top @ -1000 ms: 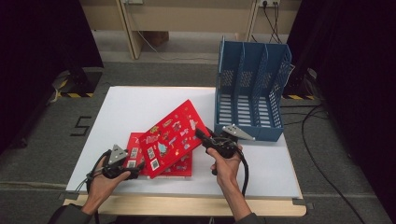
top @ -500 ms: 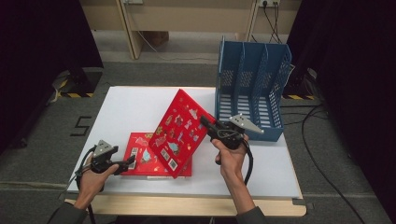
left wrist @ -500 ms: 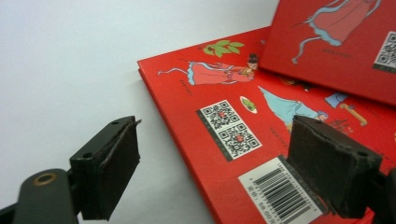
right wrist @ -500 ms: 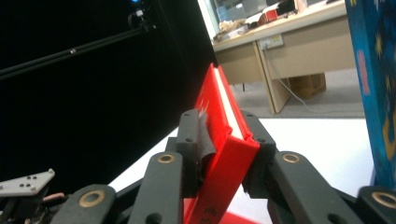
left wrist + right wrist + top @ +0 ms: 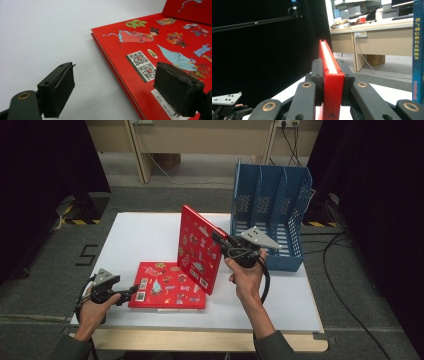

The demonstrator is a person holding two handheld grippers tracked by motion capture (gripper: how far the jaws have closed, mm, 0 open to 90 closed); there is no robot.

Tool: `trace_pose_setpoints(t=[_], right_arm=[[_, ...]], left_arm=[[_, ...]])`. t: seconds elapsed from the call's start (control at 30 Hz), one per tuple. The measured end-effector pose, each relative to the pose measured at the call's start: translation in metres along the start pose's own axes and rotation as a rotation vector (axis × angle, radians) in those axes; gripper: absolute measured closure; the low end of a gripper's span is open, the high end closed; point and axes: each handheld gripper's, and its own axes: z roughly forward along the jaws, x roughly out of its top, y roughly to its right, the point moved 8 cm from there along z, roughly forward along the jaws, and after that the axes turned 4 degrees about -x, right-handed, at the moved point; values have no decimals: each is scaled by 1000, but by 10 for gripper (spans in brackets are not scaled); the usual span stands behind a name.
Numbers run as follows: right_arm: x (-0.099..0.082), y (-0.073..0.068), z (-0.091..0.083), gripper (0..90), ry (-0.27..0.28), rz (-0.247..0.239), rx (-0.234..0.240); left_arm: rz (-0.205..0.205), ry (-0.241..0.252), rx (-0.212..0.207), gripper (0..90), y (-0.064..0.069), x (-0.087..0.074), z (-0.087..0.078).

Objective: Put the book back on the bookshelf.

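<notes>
Centre frame, your right gripper [image 5: 218, 241] pinches 1 red book [image 5: 199, 249], jaws just closed, upright; lower left, your left gripper [image 5: 131, 292] sits spread beside the flat book [image 5: 167, 292].

The white worktop [image 5: 150, 237] stands on grey carpet [image 5: 45, 285]. Black curtains [image 5: 45, 155] hang at nine and three o'clock. At twelve o'clock a light wooden desk [image 5: 200, 137] runs across, with wall sockets [image 5: 287, 123] above and cables [image 5: 345, 265] trailing over the floor at three o'clock.
</notes>
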Motion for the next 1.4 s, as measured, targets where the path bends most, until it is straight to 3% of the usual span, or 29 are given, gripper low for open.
trace_pose_setpoints(t=[0.13, 0.33, 0.5, 0.53, 0.63, 0.73, 0.83, 0.93, 1.23, 1.4], right_arm=[[-2, -3, -2, 792, 3, -10, 16], [-5, -10, -8, 784, 0, -54, 23], [-13, -16, -6, 760, -26, -85, 23], [-17, -16, -5, 760, -42, -110, 18], [-22, -18, -5, 760, -35, -96, 22], [-24, -19, -4, 758, -30, -125, 16], [-29, -22, -3, 756, -38, -121, 18], [-37, -23, -2, 751, -56, -152, 10], [-64, -16, 9, 747, -87, -110, 22], [-69, -16, 14, 746, -83, -124, 26]], left_arm=[[-14, 24, 35, 162, -11, 2, -3], [-37, -11, 78, 161, -30, -4, -6], [-27, -107, 101, 159, -40, -18, -1], [-20, -122, 102, 159, -39, -20, -1], [5, -177, 111, 159, -40, -28, 3], [6, -177, 112, 153, -39, -28, 2], [4, -172, 115, 154, -39, -28, 2], [-20, -164, 110, 153, -39, -29, 2], [-19, -165, 112, 153, -39, -29, 2], [-18, -164, 113, 153, -39, -29, 2]])
